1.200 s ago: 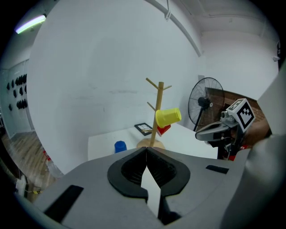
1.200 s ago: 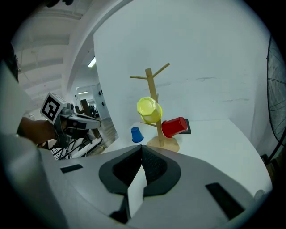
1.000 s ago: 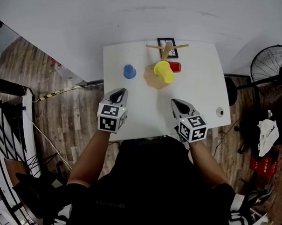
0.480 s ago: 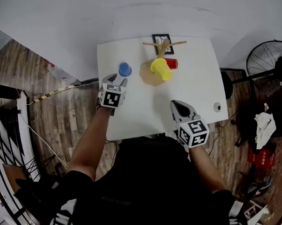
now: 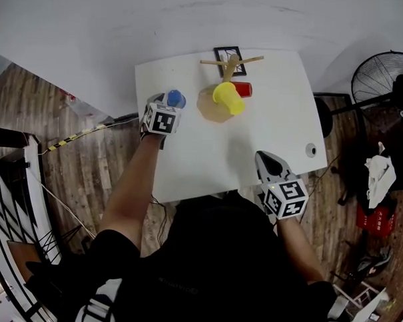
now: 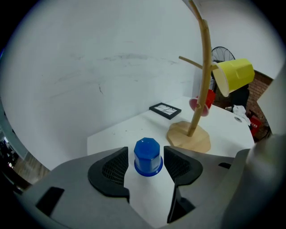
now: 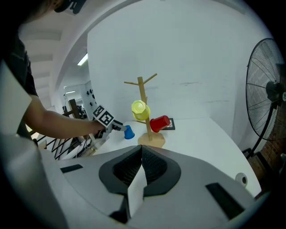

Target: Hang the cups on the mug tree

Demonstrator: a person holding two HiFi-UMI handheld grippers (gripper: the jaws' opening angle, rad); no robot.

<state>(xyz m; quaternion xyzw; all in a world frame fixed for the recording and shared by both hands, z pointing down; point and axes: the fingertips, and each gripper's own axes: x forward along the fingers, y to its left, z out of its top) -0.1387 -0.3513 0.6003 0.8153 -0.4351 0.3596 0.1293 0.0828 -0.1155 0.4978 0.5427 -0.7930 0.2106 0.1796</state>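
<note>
A blue cup point(image 5: 175, 99) stands upside down on the white table point(image 5: 208, 157), left of the wooden mug tree point(image 5: 227, 66). My left gripper point(image 5: 167, 101) reaches around it. In the left gripper view its jaws are opening, with the blue cup point(image 6: 148, 156) between the pads and a small gap on each side. A yellow cup point(image 5: 229, 98) and a red cup point(image 5: 243, 90) hang on the tree's branches. My right gripper point(image 5: 263, 157) hovers over the table's near right part, shut and empty, well away from the tree point(image 7: 143, 103).
A black picture frame point(image 6: 165, 110) lies flat behind the tree's base. A small round object point(image 5: 311, 151) sits near the table's right edge. A standing fan point(image 5: 385, 78) is on the floor to the right. A white wall runs behind the table.
My left gripper has reached forward across the table to the blue cup, and its jaws have opened around it. The right gripper has drifted slightly back and to the right.
</note>
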